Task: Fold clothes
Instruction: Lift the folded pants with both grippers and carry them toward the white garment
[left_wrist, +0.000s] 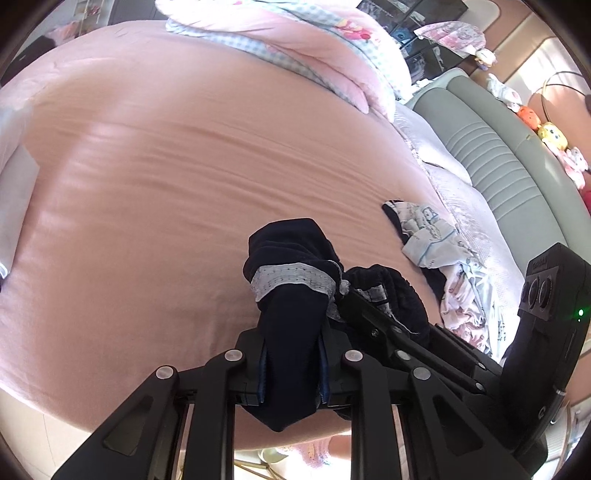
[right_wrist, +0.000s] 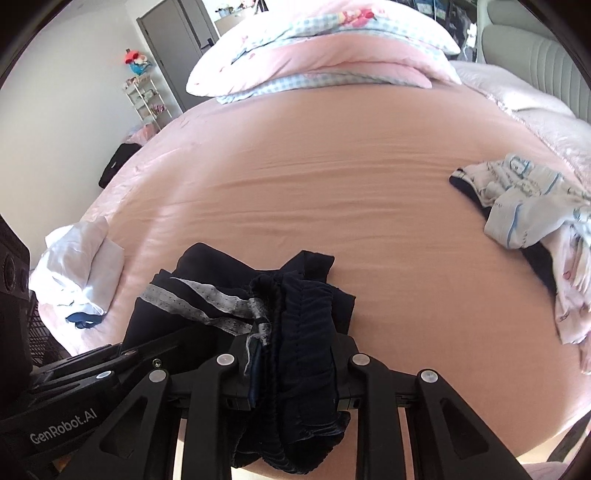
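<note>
Both claws, left (left_wrist: 291, 354) and right (right_wrist: 291, 365), clench navy garment (right_wrist: 295, 306); white pile (right_wrist: 79, 266) (right view only).

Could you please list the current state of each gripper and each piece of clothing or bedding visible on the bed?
Left gripper: shut on the dark navy garment.
Right gripper: shut on the same garment.
Dark navy garment with grey band: bunched, unfolded, gripped by both.
White garment: crumpled at the bed's edge.
Pale blue printed clothes pile: heaped, unfolded.
Pink checked quilt: folded, stacked.
Pink bedsheet: spread, slightly wrinkled.
</note>
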